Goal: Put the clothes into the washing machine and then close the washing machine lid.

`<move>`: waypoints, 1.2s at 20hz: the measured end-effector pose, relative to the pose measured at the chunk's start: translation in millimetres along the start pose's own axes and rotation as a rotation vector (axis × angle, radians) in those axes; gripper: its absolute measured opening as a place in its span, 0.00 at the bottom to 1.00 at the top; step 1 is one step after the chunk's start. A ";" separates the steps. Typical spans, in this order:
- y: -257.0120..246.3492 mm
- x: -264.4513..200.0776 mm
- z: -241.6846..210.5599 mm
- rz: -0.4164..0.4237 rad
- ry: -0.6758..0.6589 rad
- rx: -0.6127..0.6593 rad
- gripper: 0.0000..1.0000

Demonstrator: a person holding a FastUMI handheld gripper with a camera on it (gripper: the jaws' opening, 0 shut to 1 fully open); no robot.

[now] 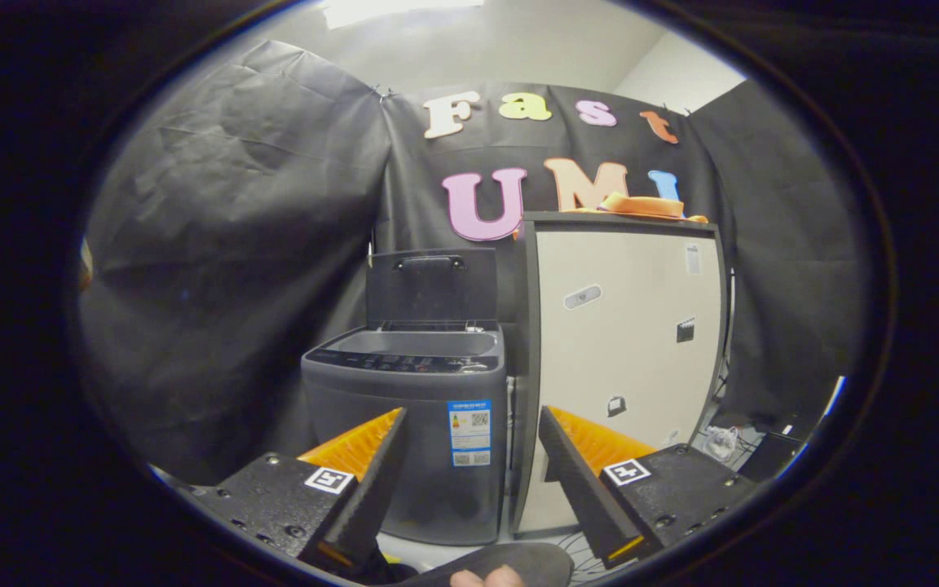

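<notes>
- The clothes [650, 205], an orange bundle, lie on top of the pale cabinet [624, 326], at its back edge against the booth's black wall, well beyond the fingers and higher than them.
- The washing machine [408, 424] stands on the floor just beside the cabinet, touching or nearly touching its side; its lid [431, 285] is raised upright at the back, so the tub mouth is open.
- The claw [469, 469] is wide open and holds nothing; the machine's front and the cabinet's edge show through the gap between the fingers.
- By my judgement this is the very first step, the approach: nothing has been picked up yet, and loading and lid-closing both remain.
- Next move, as I read it: raise the claw and carry it forward to the cabinet top, bring the fingers around the bundle and close on a good fold of cloth.
- A foot in a slipper [502, 567] shows below the fingers.
</notes>
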State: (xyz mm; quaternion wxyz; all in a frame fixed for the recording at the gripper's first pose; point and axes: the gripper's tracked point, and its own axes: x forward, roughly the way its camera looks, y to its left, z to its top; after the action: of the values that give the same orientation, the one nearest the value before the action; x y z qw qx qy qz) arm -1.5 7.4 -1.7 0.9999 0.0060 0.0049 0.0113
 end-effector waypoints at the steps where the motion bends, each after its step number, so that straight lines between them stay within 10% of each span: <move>1: -0.6 0.3 0.8 -0.001 -0.003 -0.001 0.96; 11: -33.8 11.3 21.5 -0.066 0.041 0.034 0.96; 24: -116.5 124.2 199.8 -0.181 0.023 -0.255 0.99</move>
State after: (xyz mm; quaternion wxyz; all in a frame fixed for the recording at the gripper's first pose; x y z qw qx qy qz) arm 127.3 -108.6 195.4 0.9894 -0.1217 0.0155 -0.0780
